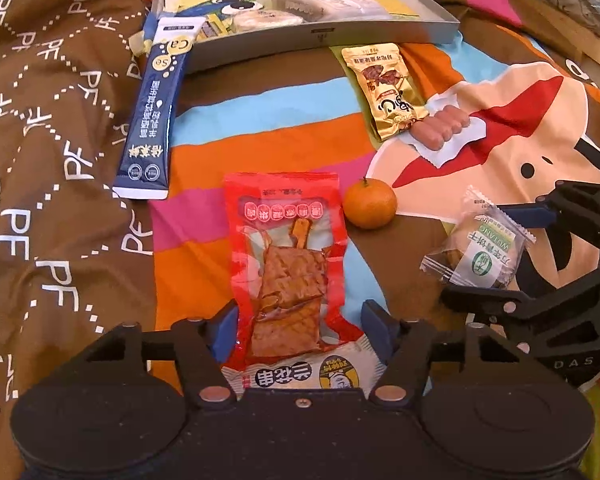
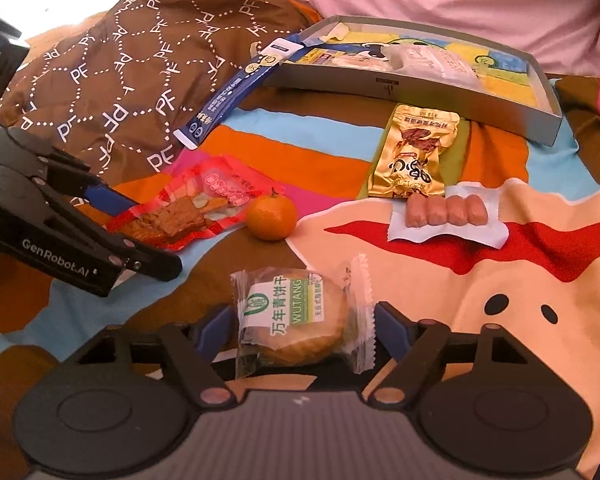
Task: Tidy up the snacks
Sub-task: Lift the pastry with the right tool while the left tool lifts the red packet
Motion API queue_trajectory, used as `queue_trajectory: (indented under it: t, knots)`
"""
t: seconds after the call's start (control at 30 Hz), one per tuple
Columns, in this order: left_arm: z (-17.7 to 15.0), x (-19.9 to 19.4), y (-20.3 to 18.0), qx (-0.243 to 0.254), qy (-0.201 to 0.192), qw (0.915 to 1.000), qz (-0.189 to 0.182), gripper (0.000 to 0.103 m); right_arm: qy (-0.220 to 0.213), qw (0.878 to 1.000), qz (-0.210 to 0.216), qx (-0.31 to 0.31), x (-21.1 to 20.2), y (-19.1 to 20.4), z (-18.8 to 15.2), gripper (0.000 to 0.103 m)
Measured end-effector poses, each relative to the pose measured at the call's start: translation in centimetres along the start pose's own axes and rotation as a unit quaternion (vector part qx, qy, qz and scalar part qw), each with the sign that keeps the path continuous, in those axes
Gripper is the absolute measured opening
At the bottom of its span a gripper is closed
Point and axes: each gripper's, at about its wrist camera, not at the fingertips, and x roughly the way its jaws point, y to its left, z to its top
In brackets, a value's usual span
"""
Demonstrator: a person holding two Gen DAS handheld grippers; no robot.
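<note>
Both claws stand open: my left gripper [image 1: 298, 330] straddles the red packet [image 1: 288, 264], my right gripper [image 2: 296, 330] straddles the biscuit [image 2: 300, 320]; neither grips yet. Beyond the red packet lies the orange [image 1: 369, 205], farther the box [image 1: 320, 34]. Step: grasping. Next: close, lift, carry to box.

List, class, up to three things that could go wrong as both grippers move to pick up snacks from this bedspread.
1. The red tofu packet lies over a white packet; the open left gripper might catch both.
2. The mandarin sits right beside the red packet and could roll if nudged.
3. The open right gripper straddles the biscuit; a hard squeeze may crush it.
</note>
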Motion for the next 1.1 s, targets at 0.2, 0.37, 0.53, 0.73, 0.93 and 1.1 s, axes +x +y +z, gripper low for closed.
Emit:
queue_trajectory:
  t: [0.2,0.37,0.53,0.73,0.93,1.1]
  knots:
    - [0.2,-0.3,0.7,-0.027,0.002,0.9996,-0.010,0.059,-0.002,1.000,-0.002,-0.005,-0.1,0.1,0.0,0.071]
    - [0.0,-0.7,1.8,-0.084,-0.003,0.9962,-0.021,0.051,-0.007,1.000,0.003,-0.009,-0.2,0.0,0.1,0.060]
    - [-0.1,-0.6,2.3,-0.110,0.000,0.9935,-0.031,0.052,-0.008,1.000,0.003,-0.015,-0.2,0.3,0.1,0.058]
    - [0.1,-0.5,2.0,-0.086,0.011,0.9957,-0.032,0.056,-0.008,1.000,0.005,-0.013,-0.2,0.2,0.1,0.058]
    - [0.4,-0.1,1.6,-0.040,0.044,0.9967,-0.056,0.076,-0.007,1.000,0.006,-0.013,-0.2,0.1,0.2,0.058]
    - [0.5,0.5,0.3,-0.004,0.056,0.9974,-0.045,0.082,-0.005,1.000,0.008,-0.012,-0.3,0.1,0.3,0.059]
